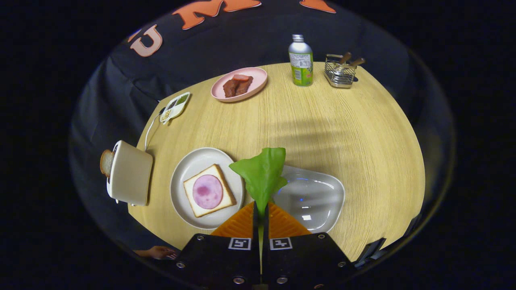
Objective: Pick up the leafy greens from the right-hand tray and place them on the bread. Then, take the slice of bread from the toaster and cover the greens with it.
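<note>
My gripper (261, 211) is shut on the stem of a green leaf (262, 173), which sticks up just ahead of the fingers. It hangs above the gap between two dishes. To its right lies a glossy white tray (318, 197). To its left a round white plate (189, 167) carries a bread slice (201, 201) topped with a pink ham round (207, 191). Further left stands a cream toaster (131, 173) with a second bread slice (106, 162) poking out of its slot.
On the round wooden table (363, 133), far side: a pink plate (258, 78) with brown meat pieces (238, 85), a green-labelled bottle (300, 60), a wire basket (340, 72) with wooden-handled utensils, and a small divided dish (175, 106). A hand (159, 252) shows near the table's front edge.
</note>
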### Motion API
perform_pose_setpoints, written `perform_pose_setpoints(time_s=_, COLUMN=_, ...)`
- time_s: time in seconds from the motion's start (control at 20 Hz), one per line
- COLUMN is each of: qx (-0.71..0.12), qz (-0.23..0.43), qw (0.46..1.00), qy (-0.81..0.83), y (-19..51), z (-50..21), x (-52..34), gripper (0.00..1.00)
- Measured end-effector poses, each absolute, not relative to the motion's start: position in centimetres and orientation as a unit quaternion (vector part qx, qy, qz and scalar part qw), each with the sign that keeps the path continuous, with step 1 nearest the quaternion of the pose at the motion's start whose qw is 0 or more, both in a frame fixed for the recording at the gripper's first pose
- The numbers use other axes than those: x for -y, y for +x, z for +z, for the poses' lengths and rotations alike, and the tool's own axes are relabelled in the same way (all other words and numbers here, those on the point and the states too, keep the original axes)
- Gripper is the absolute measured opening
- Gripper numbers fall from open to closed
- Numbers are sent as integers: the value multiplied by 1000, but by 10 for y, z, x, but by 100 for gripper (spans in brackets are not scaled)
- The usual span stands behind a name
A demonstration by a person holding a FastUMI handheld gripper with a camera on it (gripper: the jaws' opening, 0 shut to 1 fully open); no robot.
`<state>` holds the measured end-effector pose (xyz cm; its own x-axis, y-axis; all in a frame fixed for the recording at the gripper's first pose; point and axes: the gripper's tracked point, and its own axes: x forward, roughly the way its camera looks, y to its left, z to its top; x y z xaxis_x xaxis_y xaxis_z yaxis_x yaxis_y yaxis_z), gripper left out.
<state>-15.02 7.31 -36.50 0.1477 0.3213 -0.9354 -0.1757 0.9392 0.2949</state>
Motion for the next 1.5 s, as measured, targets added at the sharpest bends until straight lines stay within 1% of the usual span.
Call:
perform_pose_setpoints(time_s=0.2, qx=-623, qz=205, qw=754, qy=41, y=-148, z=-354, x=-114, gripper=3)
perform_pose_setpoints(time_s=0.45, qx=-631, qz=250, qw=734, qy=5, y=-159, z=-367, x=-161, gripper=3)
perform_pose_setpoints(time_s=0.7, qx=-634, qz=269, qw=724, qy=-38, y=-159, z=-383, x=-182, gripper=3)
perform_pose_setpoints(time_s=0.9, qx=-635, qz=281, qw=716, qy=-71, y=-160, z=-393, x=-186, gripper=6)
perform_pose_setpoints(time_s=1.0, qx=-636, qz=286, qw=712, qy=-80, y=-162, z=-397, x=-188, gripper=11)
perform_pose_setpoints(time_s=1.2, qx=-633, qz=292, qw=712, qy=-84, y=-161, z=-397, x=-192, gripper=13)
perform_pose_setpoints(time_s=1.3, qx=-621, qz=293, qw=719, qy=-111, y=-155, z=-398, x=-184, gripper=17)
perform_pose_setpoints(time_s=1.35, qx=-618, qz=297, qw=718, qy=-118, y=-155, z=-399, x=-184, gripper=24)
perform_pose_setpoints(time_s=1.4, qx=-618, qz=301, qw=717, qy=-119, y=-156, z=-399, x=-185, gripper=27)
perform_pose_setpoints(time_s=1.45, qx=-619, qz=306, qw=714, qy=-118, y=-158, z=-400, x=-186, gripper=35)
perform_pose_setpoints(time_s=1.5, qx=-619, qz=308, qw=712, qy=-120, y=-158, z=-401, x=-186, gripper=40)
